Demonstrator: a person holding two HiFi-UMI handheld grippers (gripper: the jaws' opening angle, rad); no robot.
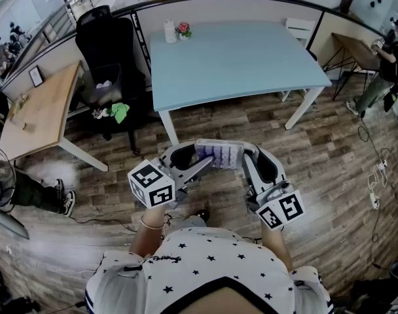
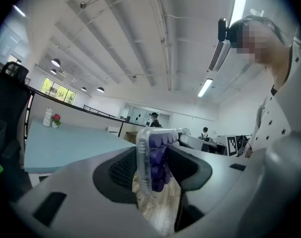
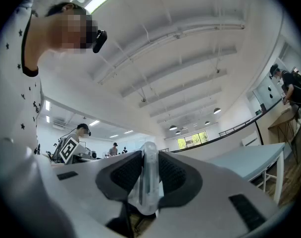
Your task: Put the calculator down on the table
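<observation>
The calculator (image 1: 220,154), clear-cased with purple keys, hangs level over the wooden floor, a short way in front of the light blue table (image 1: 251,64). My left gripper (image 1: 200,157) is shut on its left end and my right gripper (image 1: 246,154) on its right end. In the left gripper view the calculator (image 2: 151,157) stands on edge between the black pads, its keys facing right. In the right gripper view only the thin clear edge of the calculator (image 3: 148,172) shows, pinched between the pads. Both grippers point toward each other.
A white bottle (image 1: 170,31) and a small flower pot (image 1: 183,29) stand at the table's far left corner. A black chair (image 1: 107,51) holding a bin is left of the table, and beyond it a wooden desk (image 1: 38,110). A person (image 1: 389,57) stands at far right.
</observation>
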